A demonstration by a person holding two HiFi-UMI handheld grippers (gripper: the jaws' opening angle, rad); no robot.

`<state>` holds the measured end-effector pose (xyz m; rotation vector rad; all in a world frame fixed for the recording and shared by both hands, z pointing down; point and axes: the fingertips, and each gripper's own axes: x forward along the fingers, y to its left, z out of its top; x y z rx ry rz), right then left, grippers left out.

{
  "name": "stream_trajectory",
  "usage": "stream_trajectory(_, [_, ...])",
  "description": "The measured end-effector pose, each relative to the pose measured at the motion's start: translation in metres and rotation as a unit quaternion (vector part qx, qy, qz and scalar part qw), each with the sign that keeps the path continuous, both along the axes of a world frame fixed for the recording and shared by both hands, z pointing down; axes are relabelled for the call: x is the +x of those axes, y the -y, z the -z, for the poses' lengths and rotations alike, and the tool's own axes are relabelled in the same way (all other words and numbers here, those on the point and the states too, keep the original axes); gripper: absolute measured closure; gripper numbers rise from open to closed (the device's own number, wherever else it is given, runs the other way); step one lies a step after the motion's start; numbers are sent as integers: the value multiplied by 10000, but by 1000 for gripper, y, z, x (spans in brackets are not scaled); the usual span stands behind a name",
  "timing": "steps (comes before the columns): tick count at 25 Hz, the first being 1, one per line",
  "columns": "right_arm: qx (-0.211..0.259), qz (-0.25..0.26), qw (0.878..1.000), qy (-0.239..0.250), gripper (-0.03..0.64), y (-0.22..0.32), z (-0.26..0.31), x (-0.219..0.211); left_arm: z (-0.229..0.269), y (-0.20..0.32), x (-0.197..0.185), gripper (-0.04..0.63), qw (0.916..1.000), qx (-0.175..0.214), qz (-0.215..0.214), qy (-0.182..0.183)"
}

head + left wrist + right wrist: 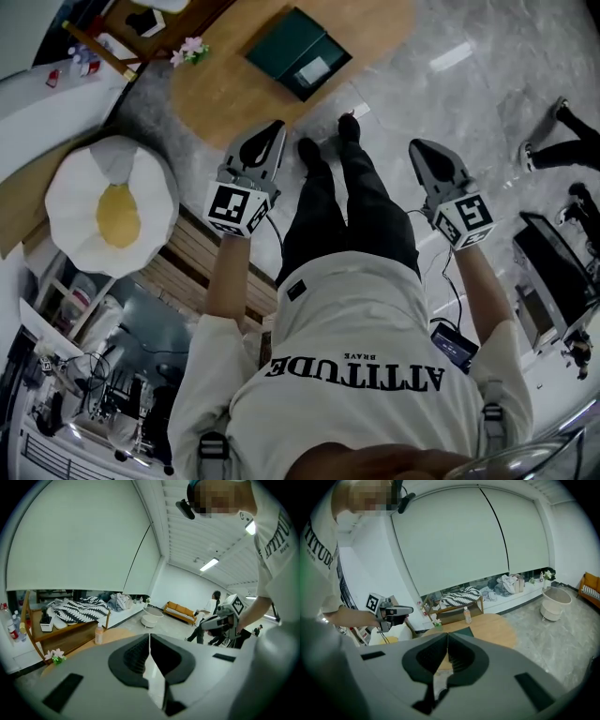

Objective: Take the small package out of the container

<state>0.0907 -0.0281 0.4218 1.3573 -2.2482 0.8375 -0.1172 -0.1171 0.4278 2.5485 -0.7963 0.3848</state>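
A dark green container (298, 53) with a pale patch on its top lies on the round wooden table (225, 89), ahead of the person's feet. I cannot make out the small package itself. In the right gripper view only a corner of the container (464, 631) shows above the jaws. My left gripper (274, 128) and right gripper (418, 147) hang in the air at waist height on either side of the person's legs, short of the table. Both are shut, jaws touching, with nothing between them. Each gripper sees the other: the right gripper (203, 623), the left gripper (410, 610).
On the table stand a small bottle (467, 615) and a bunch of flowers (190, 52). A white and yellow egg-shaped cushion (112, 202) lies to the left, by a low wooden shelf (70, 630). Another person (562, 145) stands to the right, with equipment (553, 281) nearby.
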Motion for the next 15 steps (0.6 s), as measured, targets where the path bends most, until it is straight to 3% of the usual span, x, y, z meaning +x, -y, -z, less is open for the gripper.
stream_trajectory(7, [-78,474,9988,114,595,20,-33,25,-29,19,37,572,9993,19,356,63])
stream_trajectory(15, [-324,642,9964,451,595,48,-85,36,-96,37,71,572,9986,-163,217,454])
